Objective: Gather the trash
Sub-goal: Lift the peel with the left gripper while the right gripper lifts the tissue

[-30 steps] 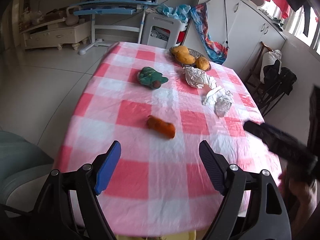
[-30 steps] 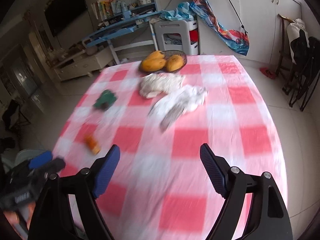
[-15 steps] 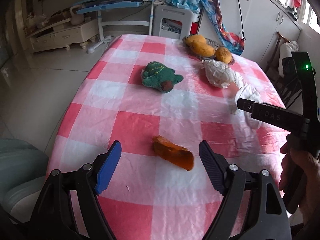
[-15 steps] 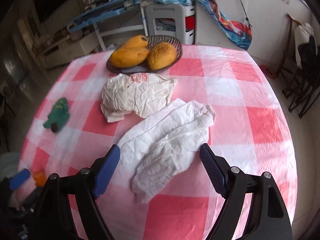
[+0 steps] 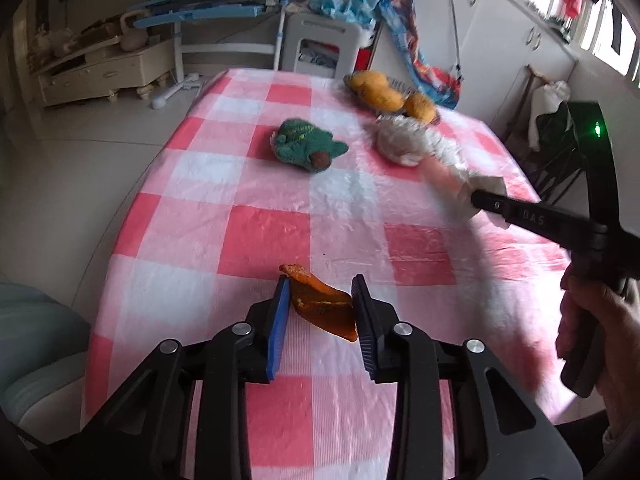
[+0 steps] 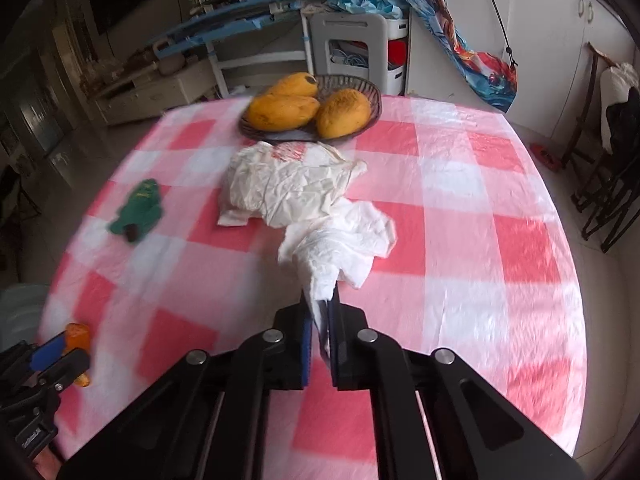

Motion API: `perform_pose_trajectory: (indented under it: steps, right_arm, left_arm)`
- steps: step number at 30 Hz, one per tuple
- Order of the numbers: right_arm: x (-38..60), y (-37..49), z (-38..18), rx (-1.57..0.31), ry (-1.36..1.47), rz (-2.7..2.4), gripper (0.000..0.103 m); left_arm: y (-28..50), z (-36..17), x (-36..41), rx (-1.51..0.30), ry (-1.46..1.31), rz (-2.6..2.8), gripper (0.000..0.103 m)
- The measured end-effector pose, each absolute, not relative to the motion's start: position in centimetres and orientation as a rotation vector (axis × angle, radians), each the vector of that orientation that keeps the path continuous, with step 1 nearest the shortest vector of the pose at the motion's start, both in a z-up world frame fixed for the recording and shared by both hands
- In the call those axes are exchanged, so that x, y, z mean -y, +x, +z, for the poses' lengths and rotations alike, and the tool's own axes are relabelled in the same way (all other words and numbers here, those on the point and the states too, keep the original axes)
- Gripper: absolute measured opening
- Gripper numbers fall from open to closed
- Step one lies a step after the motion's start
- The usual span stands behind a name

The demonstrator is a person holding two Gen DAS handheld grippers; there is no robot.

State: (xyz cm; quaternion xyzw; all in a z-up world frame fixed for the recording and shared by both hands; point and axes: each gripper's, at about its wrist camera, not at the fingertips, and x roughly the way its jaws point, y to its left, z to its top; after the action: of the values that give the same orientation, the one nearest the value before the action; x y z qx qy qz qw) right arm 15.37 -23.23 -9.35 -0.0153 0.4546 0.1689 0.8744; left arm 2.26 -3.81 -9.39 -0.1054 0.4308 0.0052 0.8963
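An orange peel (image 5: 320,308) lies on the pink checked tablecloth (image 5: 248,208) near the front edge. My left gripper (image 5: 320,284) is closing, the peel sits between its jaws and both pads touch it. In the right wrist view, my right gripper (image 6: 320,296) is shut on a corner of a white tissue (image 6: 340,240), which trails onto the cloth. A crumpled white paper wrapper (image 6: 288,188) lies just beyond the tissue. The left wrist view shows the right gripper (image 5: 476,200) held by a hand (image 5: 592,320) at the right, with the blurred tissue (image 5: 452,176) at its tip.
A green plush toy (image 5: 304,148) lies mid-table. A dark wicker basket (image 6: 368,92) with three mangoes stands at the far edge. Beyond the table are a grey plastic stool (image 6: 352,36) and a blue desk (image 5: 208,4). Dark chairs (image 6: 608,184) stand to the right.
The left gripper came forward and down and its jaws narrowed around the orange peel. The right gripper advanced onto the white tissue and shut on it, bunching the tissue up.
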Motion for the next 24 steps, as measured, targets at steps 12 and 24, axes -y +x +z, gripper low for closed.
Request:
perform_pose_trajectory:
  steps: [12,24]
  right_arm:
    - [23.8,7.0,-5.6,-0.860,0.080,0.468,0.007]
    - [24.0,2.8,-6.6,-0.834,0.080,0.461,0.053]
  left_arm:
    - [-3.1,-7.2,2.9,-0.798,-0.223,0.035,0.030]
    - [-5.5,-7.2,2.5,-0.791,-0.214,0.057,0.030]
